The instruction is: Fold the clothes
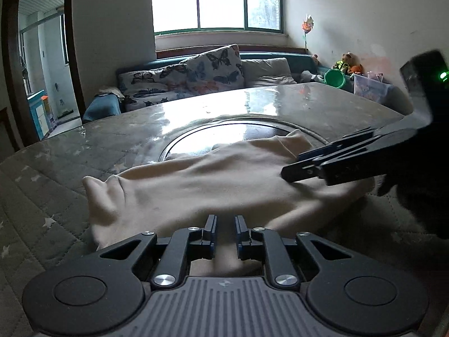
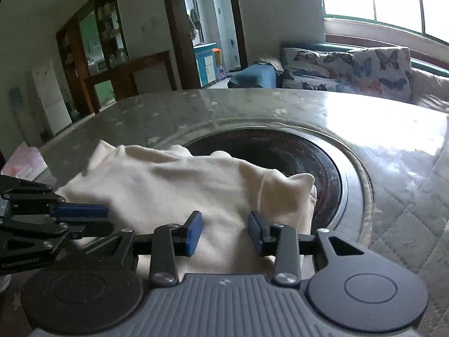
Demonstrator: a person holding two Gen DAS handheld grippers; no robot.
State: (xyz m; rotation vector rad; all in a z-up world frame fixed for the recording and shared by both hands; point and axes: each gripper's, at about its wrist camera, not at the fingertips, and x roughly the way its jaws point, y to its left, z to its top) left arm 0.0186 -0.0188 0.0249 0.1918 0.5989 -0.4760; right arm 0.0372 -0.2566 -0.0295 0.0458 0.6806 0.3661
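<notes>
Two grippers work over one cream garment (image 1: 213,179) on a table. In the left wrist view the left gripper (image 1: 225,231) sits at the near edge of the cloth, its blue-padded fingers (image 1: 211,233) standing a narrow gap apart; cream fabric shows in the gap and beneath them, but the pads do not appear to pinch it. The right gripper (image 2: 224,231) has its jaws apart more widely — the cloth lies between and below the two pads (image 2: 193,233) without either pressing on it. In the right wrist view the left gripper comes in from the left edge, just beside the right one, its tips over the same near hem of the garment.

Outward from both tools, the garment spreads away as a loosely bunched, roughly folded heap, its far corner (image 2: 303,181) draped over the rim of a dark round inset (image 2: 280,146) in the middle of the table (image 2: 393,163). The tabletop is glossy and catches glare from the window (image 1: 216,0). Beyond the table stands a sofa (image 1: 269,64) with butterfly-print cushions (image 1: 216,67), and an open doorway (image 2: 210,28) leads to another room.
</notes>
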